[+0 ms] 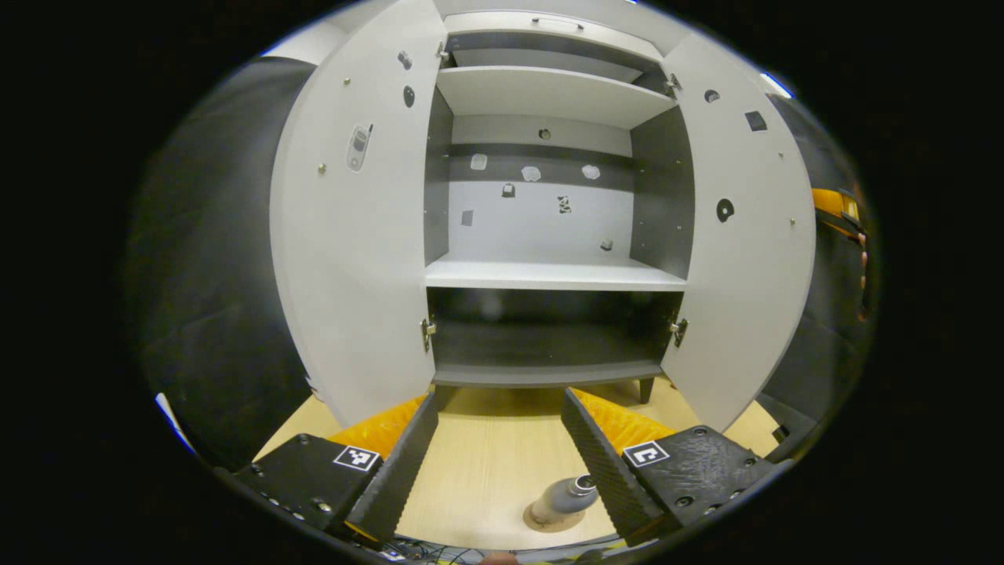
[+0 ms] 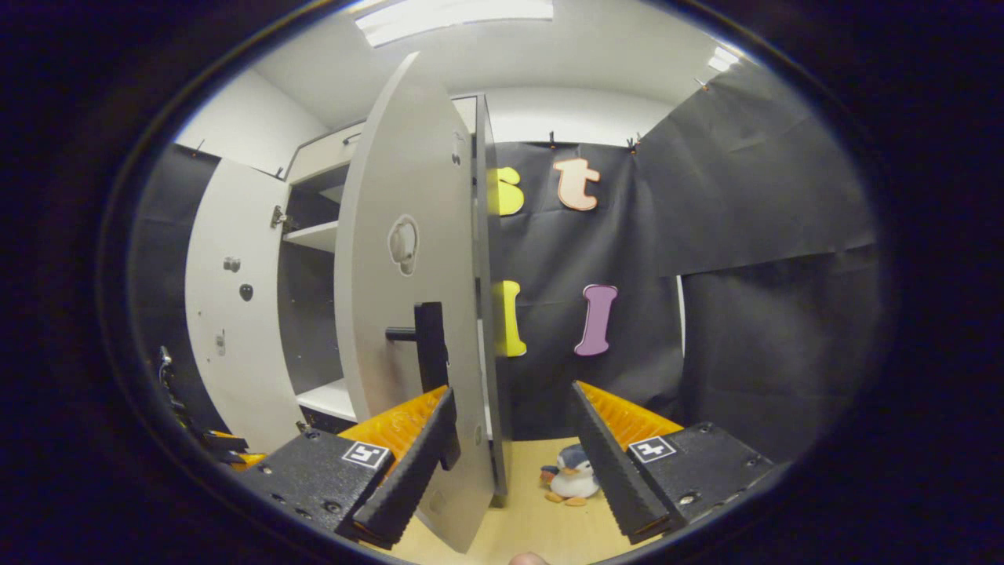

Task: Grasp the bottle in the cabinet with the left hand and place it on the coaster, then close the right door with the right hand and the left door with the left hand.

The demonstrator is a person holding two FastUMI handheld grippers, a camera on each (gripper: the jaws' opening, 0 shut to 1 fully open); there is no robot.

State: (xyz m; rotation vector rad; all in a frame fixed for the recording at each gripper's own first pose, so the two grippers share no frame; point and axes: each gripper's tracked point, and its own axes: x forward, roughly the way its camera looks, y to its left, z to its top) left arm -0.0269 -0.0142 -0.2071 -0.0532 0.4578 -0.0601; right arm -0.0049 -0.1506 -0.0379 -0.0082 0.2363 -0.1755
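In the left gripper view, the left gripper (image 1: 498,439) is hanging wide open over the pale wooden tabletop (image 1: 502,455), its fingers gripping nothing. Down at about five o'clock, just inside its right finger, the grey bottle with a silver cap (image 1: 566,496) is standing on the round tan coaster (image 1: 555,518), free of both fingers. Straight ahead at twelve o'clock, the tall light-grey cabinet (image 1: 549,275) is facing the camera with bare shelves; its left door (image 1: 353,235) is swinging out at nine o'clock and its right door (image 1: 745,251) at three o'clock, both fully open.

In the right gripper view, the right gripper (image 2: 514,447) is also gaping wide, holding nothing. The right door is standing edge-on near eleven o'clock, its black bar handle (image 2: 430,345) sitting just above the gripper's left finger; whether they are touching cannot be told. A small plush penguin (image 2: 572,475) is sitting on the tabletop at six o'clock between the fingers, farther off.
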